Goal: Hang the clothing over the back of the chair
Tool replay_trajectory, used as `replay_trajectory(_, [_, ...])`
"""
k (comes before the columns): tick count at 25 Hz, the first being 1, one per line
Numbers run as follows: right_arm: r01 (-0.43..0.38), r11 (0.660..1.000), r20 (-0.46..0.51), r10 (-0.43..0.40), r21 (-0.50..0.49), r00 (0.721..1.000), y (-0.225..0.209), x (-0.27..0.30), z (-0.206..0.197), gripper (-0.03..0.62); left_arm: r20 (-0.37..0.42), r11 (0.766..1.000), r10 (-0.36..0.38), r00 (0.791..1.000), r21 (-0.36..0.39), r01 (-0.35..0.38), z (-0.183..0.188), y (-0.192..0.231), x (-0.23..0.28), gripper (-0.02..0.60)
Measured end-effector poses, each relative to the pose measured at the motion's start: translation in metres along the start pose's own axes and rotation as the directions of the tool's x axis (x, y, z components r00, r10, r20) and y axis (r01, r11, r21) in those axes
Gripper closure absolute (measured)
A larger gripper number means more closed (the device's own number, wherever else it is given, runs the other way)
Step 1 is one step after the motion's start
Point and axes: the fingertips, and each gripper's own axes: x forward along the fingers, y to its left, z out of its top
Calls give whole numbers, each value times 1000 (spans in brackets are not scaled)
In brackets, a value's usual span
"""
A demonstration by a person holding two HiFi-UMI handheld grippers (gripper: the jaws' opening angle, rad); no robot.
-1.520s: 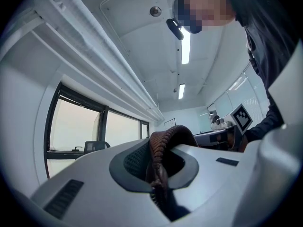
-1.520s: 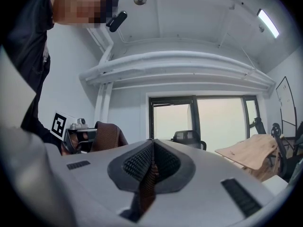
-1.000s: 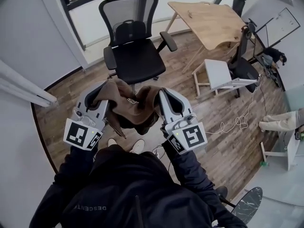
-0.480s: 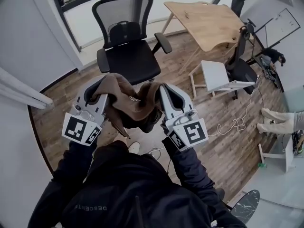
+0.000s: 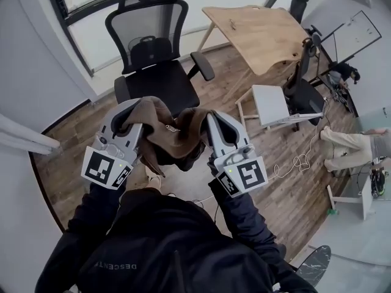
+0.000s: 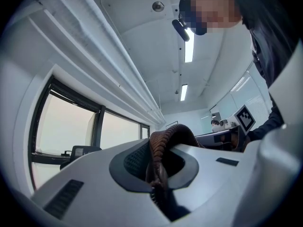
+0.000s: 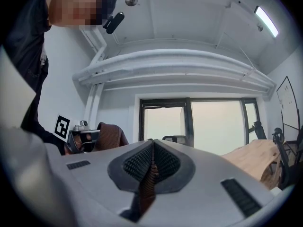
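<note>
The left gripper (image 5: 133,116) and right gripper (image 5: 209,122) sit side by side in front of the person. Each has its fingers clenched on an edge of the brown clothing (image 5: 173,138). The clothing sags in a bunch between them, held in the air short of the chair (image 5: 156,81).

In the head view the cloth drapes over both sets of fingertips, so the grips themselves are covered there. The left gripper view shows a thick ribbed fold rising from between the pads and curling over to the right. The right gripper view shows only a thin strip of fabric pinched in the closed seam.

The bundle does not show what kind of garment it is or which way up it hangs. Its lower folds hide part of the floor (image 5: 79,133).

The chair's seat faces the person, and its mesh back (image 5: 145,23) is on the far side, with the headrest reaching the picture's top edge. In the right gripper view only the chair's top shows above the fingers.
</note>
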Motion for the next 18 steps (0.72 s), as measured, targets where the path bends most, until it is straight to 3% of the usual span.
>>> replay_trajectory(18, [71, 997, 12, -71, -16, 997, -71, 143, 24, 579, 48, 998, -53, 997, -35, 55, -1, 128, 101, 546])
